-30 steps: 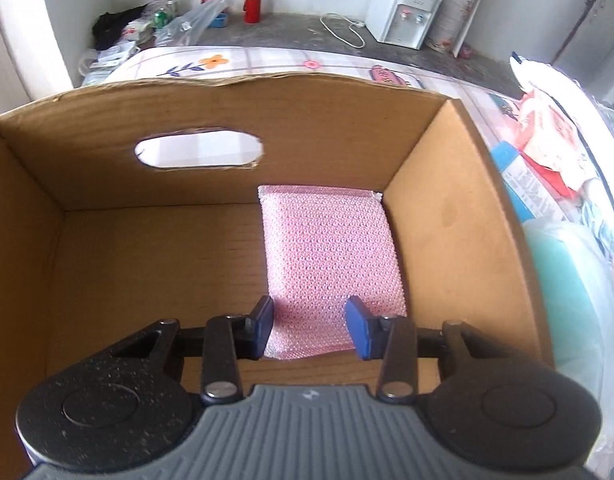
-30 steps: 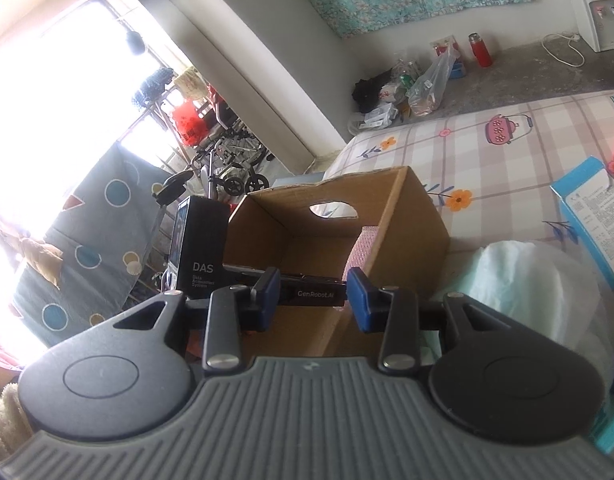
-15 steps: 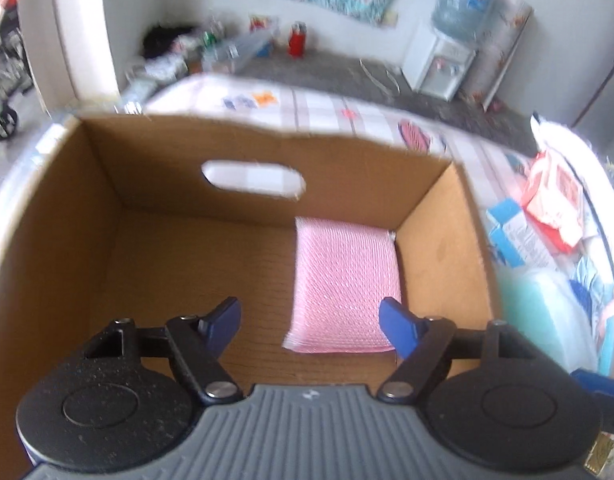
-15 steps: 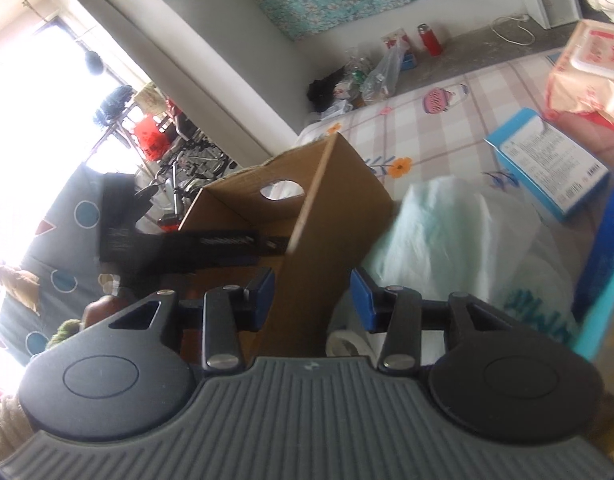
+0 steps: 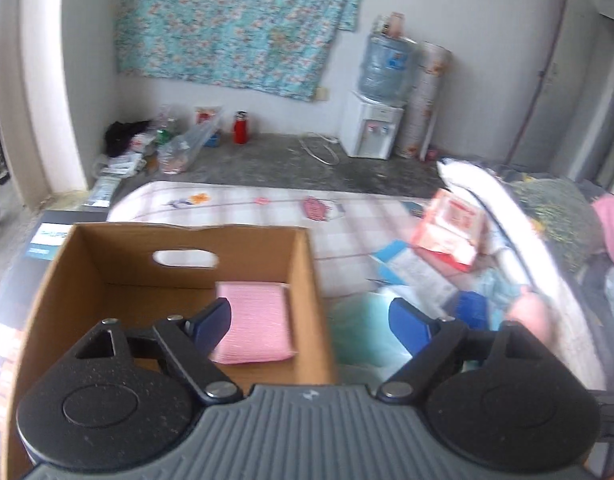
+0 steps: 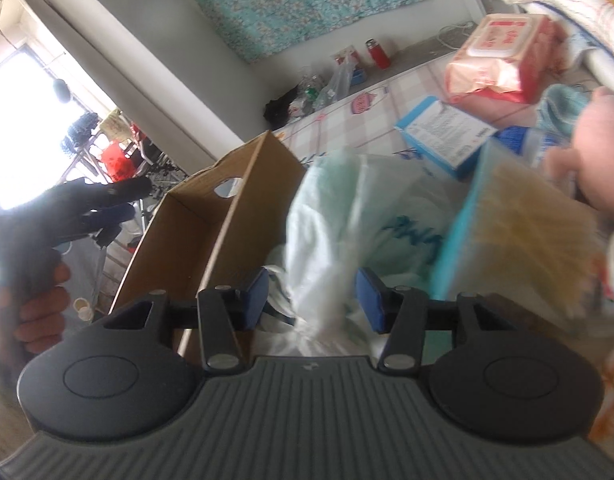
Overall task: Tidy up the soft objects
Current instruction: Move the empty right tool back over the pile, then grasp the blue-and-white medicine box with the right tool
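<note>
A pink sponge cloth [image 5: 253,326] lies flat on the floor of a brown cardboard box [image 5: 87,264], against its right wall. My left gripper [image 5: 309,320] is open wide and empty, raised above the box's right wall. My right gripper [image 6: 313,296] is open, with a pale green pack in a clear plastic bag [image 6: 331,216] standing between its blue pads without being pinched. The box also shows in the right wrist view [image 6: 243,204], left of the bag.
On the checked bed sheet [image 5: 267,204] lie a red wet-wipes pack [image 6: 503,60], a blue and white carton [image 6: 443,132] and a box of cotton swabs [image 6: 519,240]. A folded blanket [image 5: 487,192] is at the right. A water dispenser [image 5: 373,128] stands by the wall.
My left gripper opened, let go of the pink cloth in the box, and rose back out. My right gripper swung right from the box to the bagged green pack and opened wider.
</note>
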A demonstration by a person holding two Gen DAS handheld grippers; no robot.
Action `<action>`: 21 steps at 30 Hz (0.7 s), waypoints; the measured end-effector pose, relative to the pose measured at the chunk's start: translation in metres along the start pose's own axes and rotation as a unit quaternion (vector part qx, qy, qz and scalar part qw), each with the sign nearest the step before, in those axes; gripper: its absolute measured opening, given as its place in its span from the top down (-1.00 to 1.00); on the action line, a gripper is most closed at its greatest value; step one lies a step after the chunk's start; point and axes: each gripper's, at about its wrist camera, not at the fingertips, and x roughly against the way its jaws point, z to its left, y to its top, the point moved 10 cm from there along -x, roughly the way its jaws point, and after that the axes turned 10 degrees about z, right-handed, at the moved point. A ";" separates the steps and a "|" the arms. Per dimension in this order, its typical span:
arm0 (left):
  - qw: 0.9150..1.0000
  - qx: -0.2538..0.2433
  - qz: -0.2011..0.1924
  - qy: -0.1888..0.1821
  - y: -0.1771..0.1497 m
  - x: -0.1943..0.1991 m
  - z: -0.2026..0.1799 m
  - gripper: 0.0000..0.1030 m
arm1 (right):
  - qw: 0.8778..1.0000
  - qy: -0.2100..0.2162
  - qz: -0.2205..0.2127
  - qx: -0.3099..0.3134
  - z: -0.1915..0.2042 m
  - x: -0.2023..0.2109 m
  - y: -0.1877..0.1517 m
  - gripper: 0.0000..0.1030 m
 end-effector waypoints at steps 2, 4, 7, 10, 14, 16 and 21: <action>1.000 -0.012 0.020 -0.021 0.000 -0.009 -0.025 -0.69 | 1.000 -0.012 -0.005 0.002 -0.011 0.009 0.003 0.06; 0.998 -0.013 0.041 -0.034 0.003 -0.022 -0.044 -0.69 | 1.000 -0.021 -0.013 0.009 -0.018 0.019 0.013 0.06; 0.995 -0.010 0.083 -0.056 0.008 -0.052 -0.067 -0.74 | 0.998 -0.039 -0.026 0.033 -0.026 0.034 0.039 0.06; 0.990 -0.002 0.128 -0.062 0.013 -0.089 -0.081 -0.74 | 0.997 -0.051 -0.018 0.054 -0.040 0.035 0.076 0.06; 0.983 0.039 0.172 -0.049 0.023 -0.136 -0.083 -0.67 | 0.998 -0.053 0.004 0.037 -0.073 0.024 0.125 0.06; 0.978 0.060 0.191 -0.058 0.028 -0.156 -0.084 -0.56 | 0.998 -0.045 0.026 0.021 -0.090 0.008 0.148 0.06; 0.969 0.077 0.227 -0.065 0.041 -0.202 -0.093 -0.32 | 0.995 -0.024 0.090 -0.023 -0.122 -0.047 0.185 0.17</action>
